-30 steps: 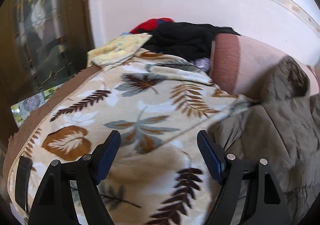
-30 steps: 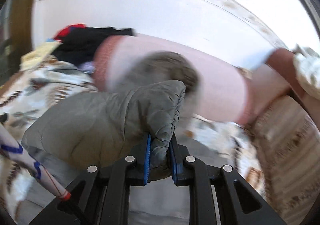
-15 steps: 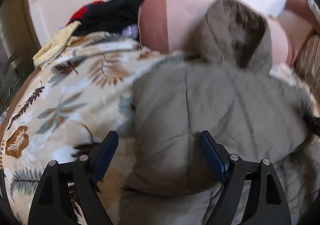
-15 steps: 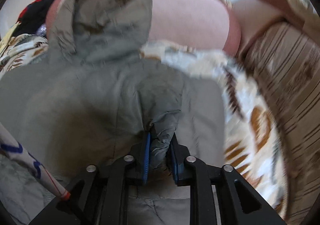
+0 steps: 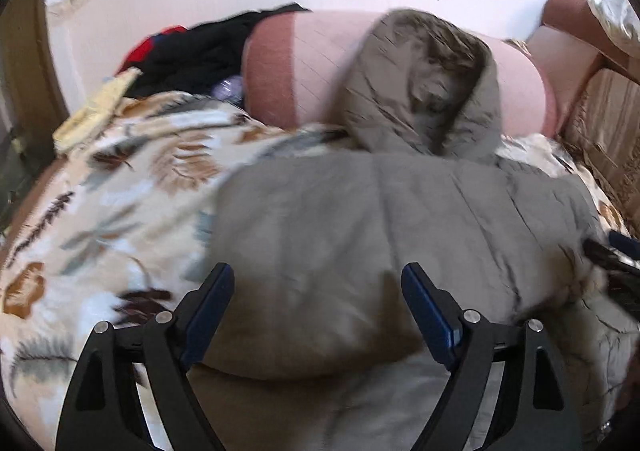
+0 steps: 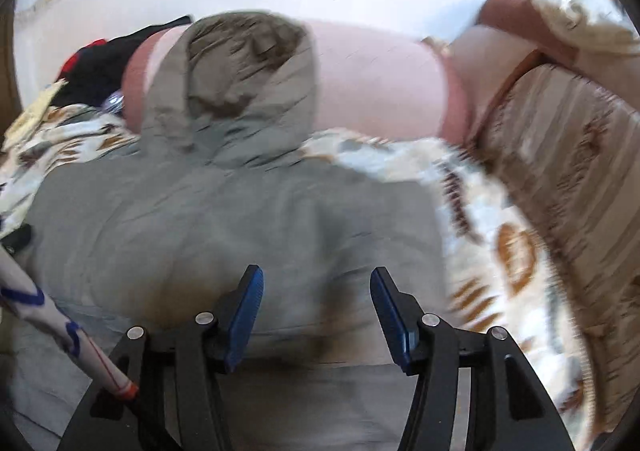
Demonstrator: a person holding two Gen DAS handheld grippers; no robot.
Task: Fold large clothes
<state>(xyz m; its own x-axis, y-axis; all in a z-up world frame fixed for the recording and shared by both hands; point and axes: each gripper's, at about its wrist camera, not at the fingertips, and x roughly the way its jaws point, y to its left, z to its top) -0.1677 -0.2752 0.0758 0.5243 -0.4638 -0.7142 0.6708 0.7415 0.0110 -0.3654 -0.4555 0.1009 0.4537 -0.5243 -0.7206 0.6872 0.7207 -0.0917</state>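
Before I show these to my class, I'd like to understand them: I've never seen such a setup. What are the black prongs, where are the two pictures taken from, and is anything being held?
The black prongs with blue pads are two hand-held grippers, one in each of a person's hands. A camera on each looks forward along its fingers, so you get one picture per hand. Both look at a grey-green hooded jacket spread on a leaf-patterned blanket, its hood against a pink bolster. Dark clothes are piled behind. The left hand-held gripper is open above the jacket. The right hand-held gripper is opening, with folded jacket below its pads but not pinched. Nothing is held.
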